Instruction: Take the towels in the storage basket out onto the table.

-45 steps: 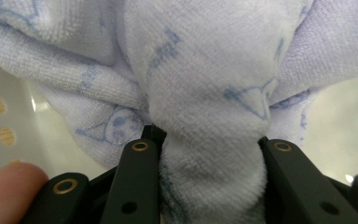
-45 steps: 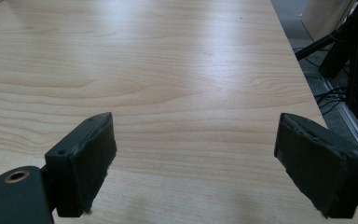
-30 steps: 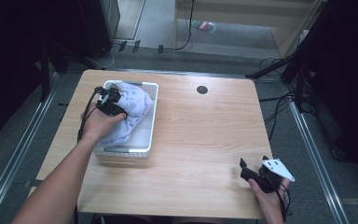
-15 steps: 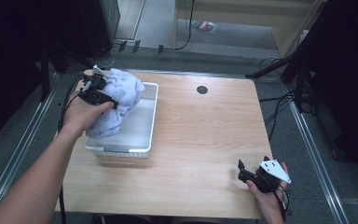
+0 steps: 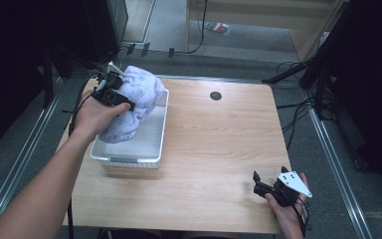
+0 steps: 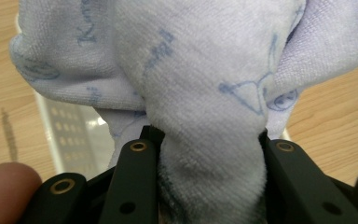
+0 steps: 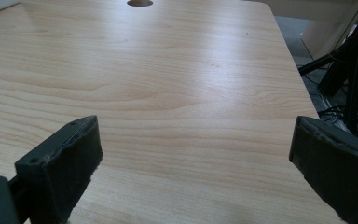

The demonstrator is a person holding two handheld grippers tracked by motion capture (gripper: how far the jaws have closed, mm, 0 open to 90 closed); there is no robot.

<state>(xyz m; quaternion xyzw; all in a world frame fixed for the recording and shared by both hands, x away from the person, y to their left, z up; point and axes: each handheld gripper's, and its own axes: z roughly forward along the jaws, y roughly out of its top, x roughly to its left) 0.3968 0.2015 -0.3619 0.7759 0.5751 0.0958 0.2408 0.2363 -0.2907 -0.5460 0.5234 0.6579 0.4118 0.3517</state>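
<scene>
— Over the white basket (image 5: pixel 155 149) at the tabletop's (image 5: pixel 219 149) left side, how far along is the lift?
— Partway, I'd judge. The left tongs (image 5: pixel 122 99) are clamped on a thick fold of the pale lilac towel (image 5: pixel 134 102); its top is raised above the rim, but the lower end hangs inside the basket, so it isn't clear yet. Setting it down remains.
— And how does it lie?
— Bunched, long axis running from the far rim down toward the person, upper end gripped.
— The other hand?
— The right tongs (image 5: pixel 263 186) rest at the near right edge, jaws wide apart, holding nothing.
</scene>
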